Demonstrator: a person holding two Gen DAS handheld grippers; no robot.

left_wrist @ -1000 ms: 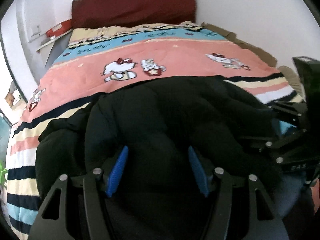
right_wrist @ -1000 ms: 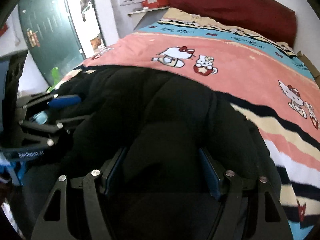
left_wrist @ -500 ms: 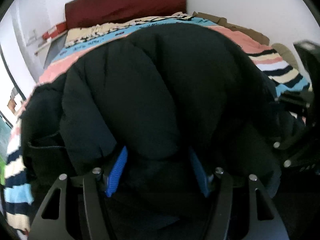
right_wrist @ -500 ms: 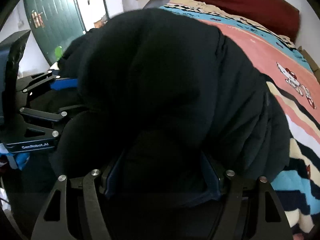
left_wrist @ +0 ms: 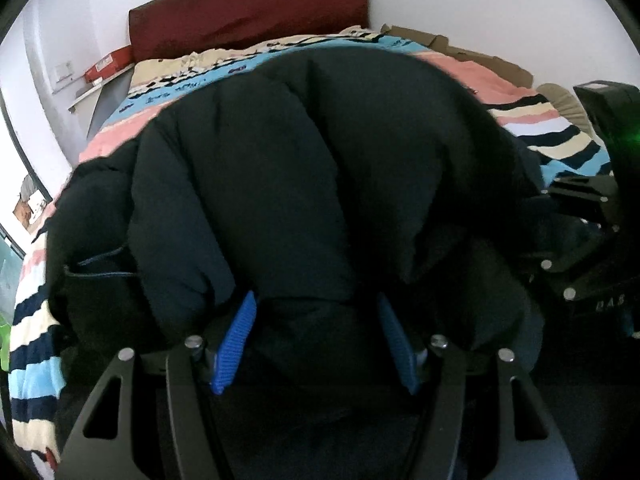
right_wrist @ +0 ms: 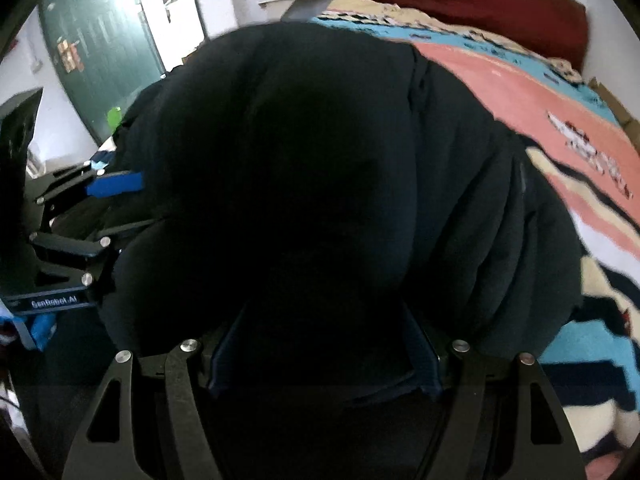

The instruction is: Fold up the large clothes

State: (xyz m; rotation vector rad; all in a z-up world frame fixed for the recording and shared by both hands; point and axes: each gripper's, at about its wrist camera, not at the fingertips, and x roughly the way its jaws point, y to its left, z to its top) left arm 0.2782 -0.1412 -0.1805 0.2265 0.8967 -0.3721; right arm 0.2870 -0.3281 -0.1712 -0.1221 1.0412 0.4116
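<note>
Both claws clamped on the near edge of the jacket [left_wrist: 320, 168], fold bulging away toward the headboard [left_wrist: 248, 8].

Left gripper [left_wrist: 316, 328]: blue pads partly apart with a thick wad of black padding filling the gap, so it reads as a grip, not an empty claw. Right gripper [right_wrist: 324, 344]: same, pads mostly buried in fabric. They sit side by side on the same edge, so neither is nearer; the left one also shows at the left of the right wrist view. Jacket lies on the bed [right_wrist: 520, 92], piled straight ahead of both claws in a rounded hump that hides its far edge. My read: the held edge runs across the bed, so the fold goes forward over the hump, both hands moving together to keep it square. Can't tell how far up the bed the jacket reaches.
</note>
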